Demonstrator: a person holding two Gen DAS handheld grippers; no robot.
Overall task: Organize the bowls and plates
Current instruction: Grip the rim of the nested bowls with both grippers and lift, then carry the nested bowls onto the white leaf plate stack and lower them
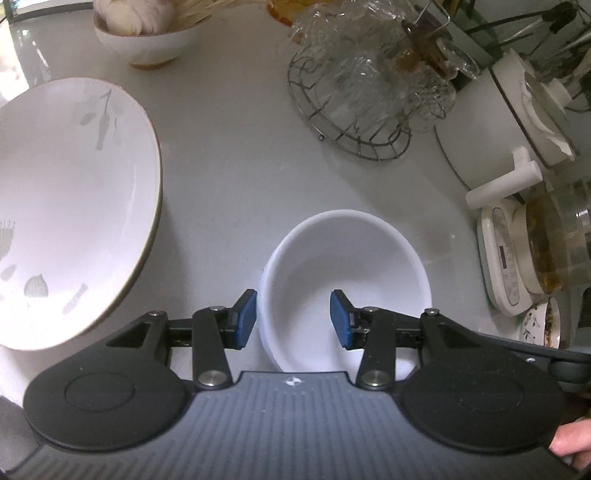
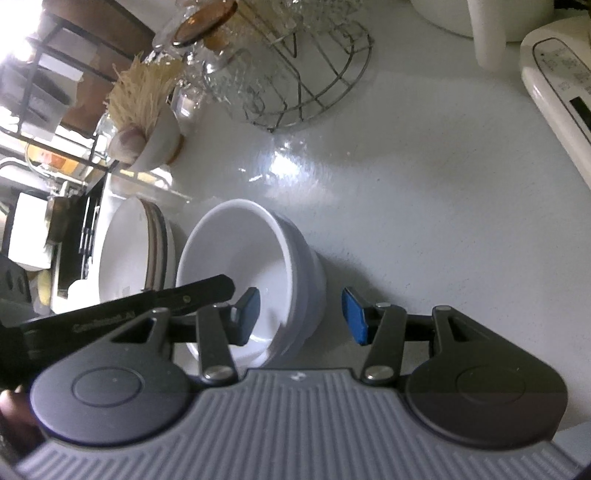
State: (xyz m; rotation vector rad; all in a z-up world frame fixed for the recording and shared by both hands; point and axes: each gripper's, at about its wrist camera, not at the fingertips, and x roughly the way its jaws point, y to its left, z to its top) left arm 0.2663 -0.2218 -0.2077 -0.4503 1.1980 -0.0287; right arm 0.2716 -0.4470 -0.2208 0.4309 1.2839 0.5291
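A white bowl [image 1: 347,273] stands on the pale counter, just ahead of both grippers. My left gripper [image 1: 293,319] is open and straddles the bowl's near-left rim, one blue pad outside the wall and the other inside the bowl. In the right wrist view the same bowl [image 2: 255,266] has my right gripper [image 2: 301,317] open across its right wall, left pad inside, right pad apart from the outside. The left gripper's black arm [image 2: 147,306] reaches in from the left. A stack of white plates [image 1: 74,206] with a leaf pattern lies left of the bowl, plates [image 2: 136,251].
At the back stand a small bowl with garlic and toothpicks [image 1: 144,33] and a wire basket of glassware [image 1: 362,96]. On the right are a white pot [image 1: 491,122], a white appliance [image 1: 506,258] and a glass jar [image 1: 554,243]. A person's finger [image 1: 572,439] shows at the corner.
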